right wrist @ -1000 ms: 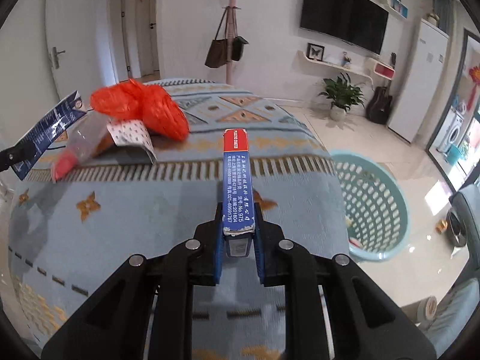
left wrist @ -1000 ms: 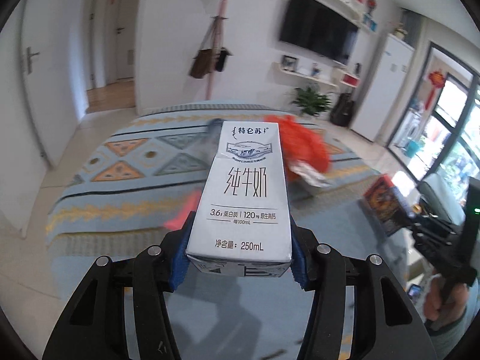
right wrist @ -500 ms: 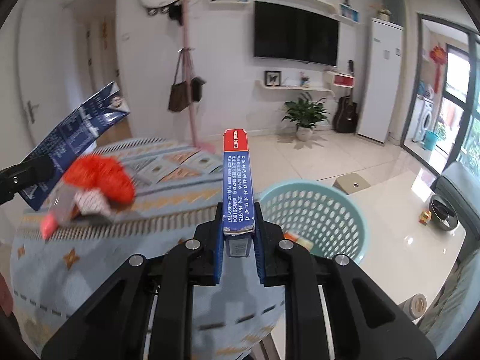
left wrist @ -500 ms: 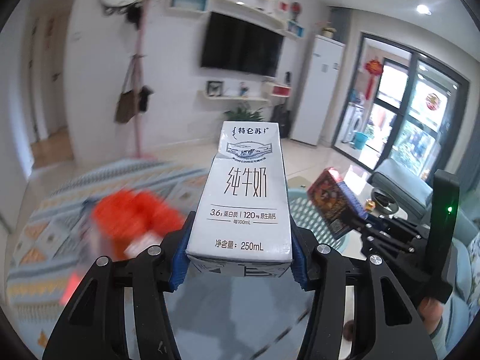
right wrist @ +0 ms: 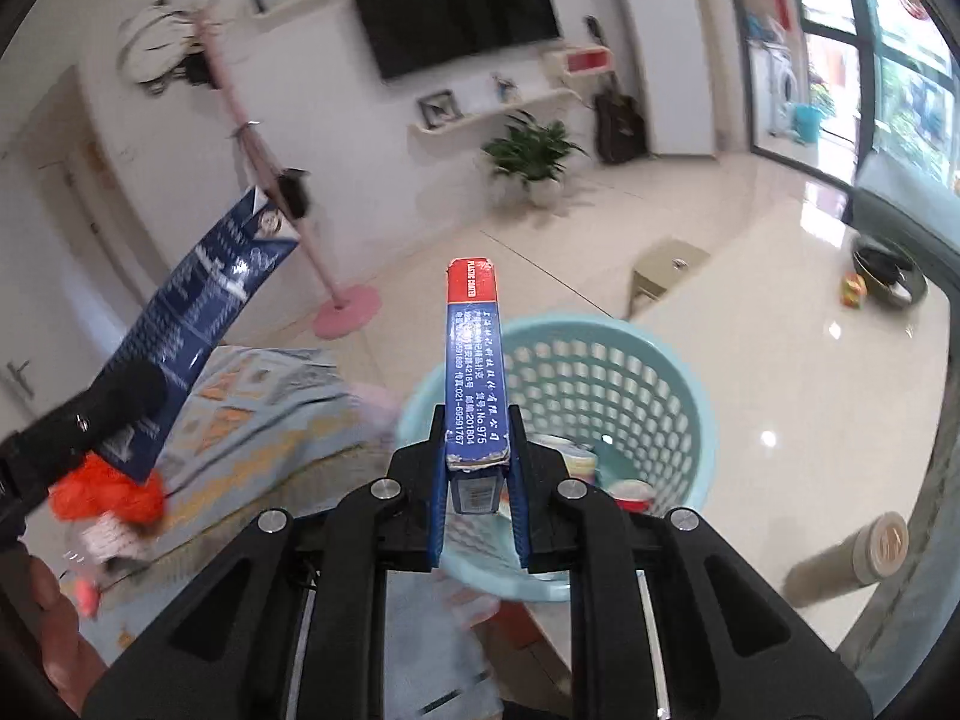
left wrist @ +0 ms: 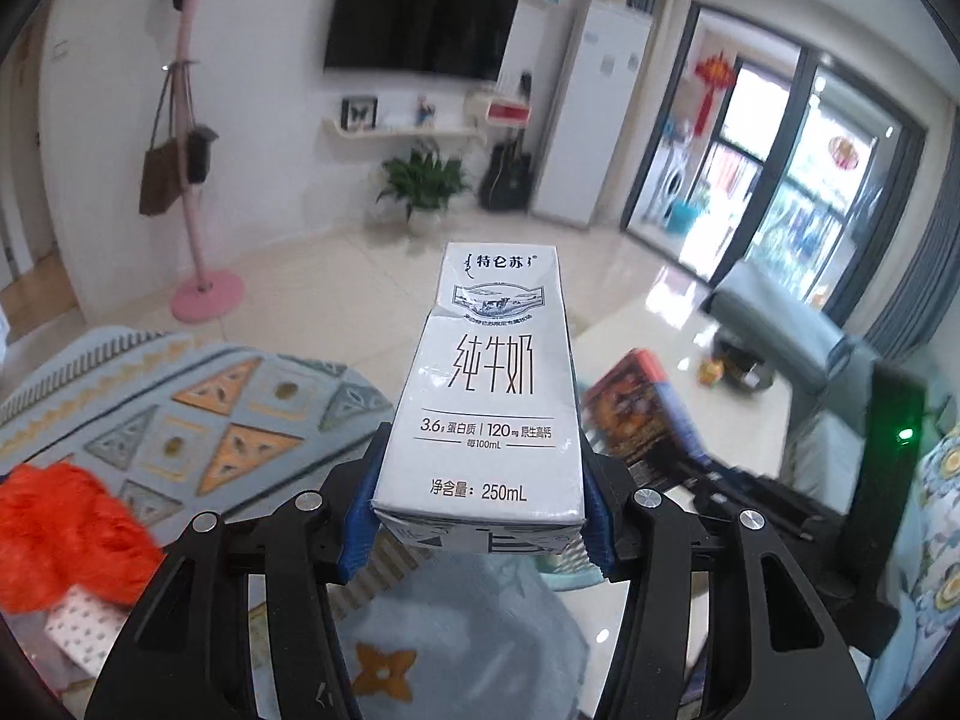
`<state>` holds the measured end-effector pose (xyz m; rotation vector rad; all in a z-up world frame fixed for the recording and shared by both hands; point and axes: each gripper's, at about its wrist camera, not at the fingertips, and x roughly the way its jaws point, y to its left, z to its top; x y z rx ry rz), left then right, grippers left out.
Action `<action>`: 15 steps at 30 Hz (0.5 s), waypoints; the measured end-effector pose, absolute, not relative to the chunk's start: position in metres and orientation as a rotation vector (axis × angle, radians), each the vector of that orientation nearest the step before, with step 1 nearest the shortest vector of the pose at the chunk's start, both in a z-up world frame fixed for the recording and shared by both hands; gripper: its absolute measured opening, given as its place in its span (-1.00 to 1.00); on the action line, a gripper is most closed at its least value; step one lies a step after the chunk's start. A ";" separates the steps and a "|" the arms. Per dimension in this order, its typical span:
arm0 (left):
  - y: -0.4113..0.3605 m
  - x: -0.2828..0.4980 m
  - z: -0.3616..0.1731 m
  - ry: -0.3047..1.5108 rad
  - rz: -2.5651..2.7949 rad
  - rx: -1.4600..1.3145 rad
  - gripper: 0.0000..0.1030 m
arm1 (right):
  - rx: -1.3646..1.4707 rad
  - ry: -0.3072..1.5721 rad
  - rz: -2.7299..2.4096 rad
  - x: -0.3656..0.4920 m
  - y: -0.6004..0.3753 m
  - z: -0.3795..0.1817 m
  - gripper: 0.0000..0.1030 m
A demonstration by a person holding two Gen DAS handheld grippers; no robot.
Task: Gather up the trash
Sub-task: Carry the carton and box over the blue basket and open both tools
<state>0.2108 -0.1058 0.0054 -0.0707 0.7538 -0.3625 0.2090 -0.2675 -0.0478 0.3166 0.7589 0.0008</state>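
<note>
Above patterned bedding (left wrist: 180, 414), left jaws clamp milk carton (left wrist: 486, 396), right jaws flat box (right wrist: 476, 360).

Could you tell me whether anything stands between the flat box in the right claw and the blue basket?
Nothing visible does. The flat box is clamped in the right claw, and the blue basket lies just beyond it, mouth open, with a few cups inside.

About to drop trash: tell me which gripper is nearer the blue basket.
Right. The right gripper is just before the basket; the left gripper, over the table edge, is farther back.
</note>
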 end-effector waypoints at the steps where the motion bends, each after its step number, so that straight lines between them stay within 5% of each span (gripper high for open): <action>1: -0.112 0.218 -0.003 0.781 -0.379 -0.069 0.01 | 0.318 0.768 -0.007 0.212 -0.270 -0.054 -0.71; 7: -0.130 0.244 -0.033 0.855 -0.414 -0.081 0.02 | 0.283 0.846 -0.070 0.230 -0.270 -0.090 -0.70; 10: -0.132 0.246 -0.036 0.856 -0.422 -0.096 0.35 | 0.280 0.861 -0.077 0.230 -0.275 -0.100 -0.69; 15: -0.120 0.239 -0.031 0.826 -0.418 -0.120 0.50 | 0.297 0.846 -0.091 0.228 -0.282 -0.100 -0.41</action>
